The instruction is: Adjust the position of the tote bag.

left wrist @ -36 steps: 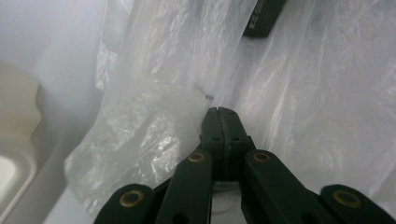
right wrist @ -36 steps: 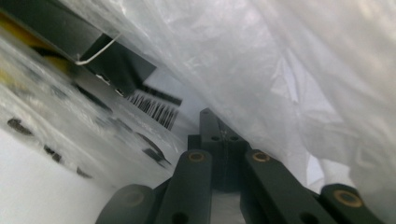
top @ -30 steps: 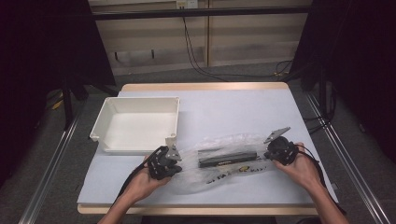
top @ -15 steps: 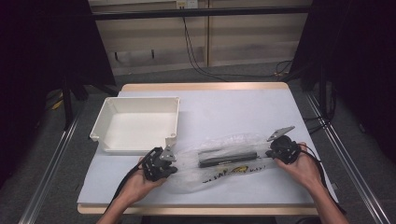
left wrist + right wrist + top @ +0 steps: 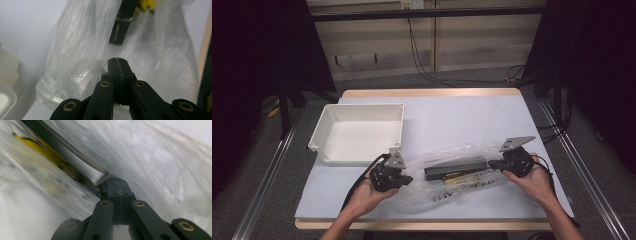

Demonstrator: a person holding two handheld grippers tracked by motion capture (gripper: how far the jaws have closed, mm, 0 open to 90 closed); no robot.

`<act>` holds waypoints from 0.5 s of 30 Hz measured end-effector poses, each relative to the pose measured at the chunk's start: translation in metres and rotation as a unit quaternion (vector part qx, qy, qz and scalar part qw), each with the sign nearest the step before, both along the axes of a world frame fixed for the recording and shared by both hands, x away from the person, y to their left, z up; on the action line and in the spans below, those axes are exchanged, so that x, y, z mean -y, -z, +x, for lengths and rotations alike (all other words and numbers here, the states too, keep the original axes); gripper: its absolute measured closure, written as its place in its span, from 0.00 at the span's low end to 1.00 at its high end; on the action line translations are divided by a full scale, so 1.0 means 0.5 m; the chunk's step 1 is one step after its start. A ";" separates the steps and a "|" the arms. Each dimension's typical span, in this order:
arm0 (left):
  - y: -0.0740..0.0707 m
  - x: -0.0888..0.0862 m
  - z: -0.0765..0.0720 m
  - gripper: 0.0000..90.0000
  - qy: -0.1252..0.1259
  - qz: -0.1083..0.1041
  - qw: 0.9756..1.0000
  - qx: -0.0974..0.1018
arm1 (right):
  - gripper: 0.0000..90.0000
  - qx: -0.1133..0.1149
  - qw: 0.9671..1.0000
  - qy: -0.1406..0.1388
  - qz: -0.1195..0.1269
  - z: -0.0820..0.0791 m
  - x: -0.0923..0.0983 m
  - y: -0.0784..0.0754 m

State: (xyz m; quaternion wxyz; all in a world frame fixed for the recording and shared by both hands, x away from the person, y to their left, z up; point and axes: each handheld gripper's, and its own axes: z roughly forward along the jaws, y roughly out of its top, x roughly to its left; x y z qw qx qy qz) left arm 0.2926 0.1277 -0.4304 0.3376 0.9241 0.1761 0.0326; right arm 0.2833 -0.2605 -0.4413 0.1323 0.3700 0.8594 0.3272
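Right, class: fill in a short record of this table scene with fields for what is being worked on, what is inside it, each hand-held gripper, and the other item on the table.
worked on: clear plastic bag, lying on the table
inside it: long black box, yellow print beside it
left hand-held gripper: jaws shut, at the bag's left end
right hand-held gripper: jaws shut, at the bag's right end
other item: white tray, behind the left hand-held gripper
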 end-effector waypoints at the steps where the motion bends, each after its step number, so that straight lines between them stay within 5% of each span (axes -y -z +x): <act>1: -0.008 0.003 0.001 1.00 0.004 -0.009 1.000 0.003 | 1.00 0.004 1.000 -0.001 0.001 -0.002 -0.002 -0.004; 9: -0.068 0.050 0.018 1.00 0.023 -0.025 0.999 0.020 | 1.00 0.016 0.999 -0.013 0.033 -0.012 -0.015 -0.034; 15: -0.068 0.117 0.052 1.00 0.057 -0.012 0.998 0.002 | 1.00 0.011 0.998 -0.041 0.048 -0.022 -0.043 -0.029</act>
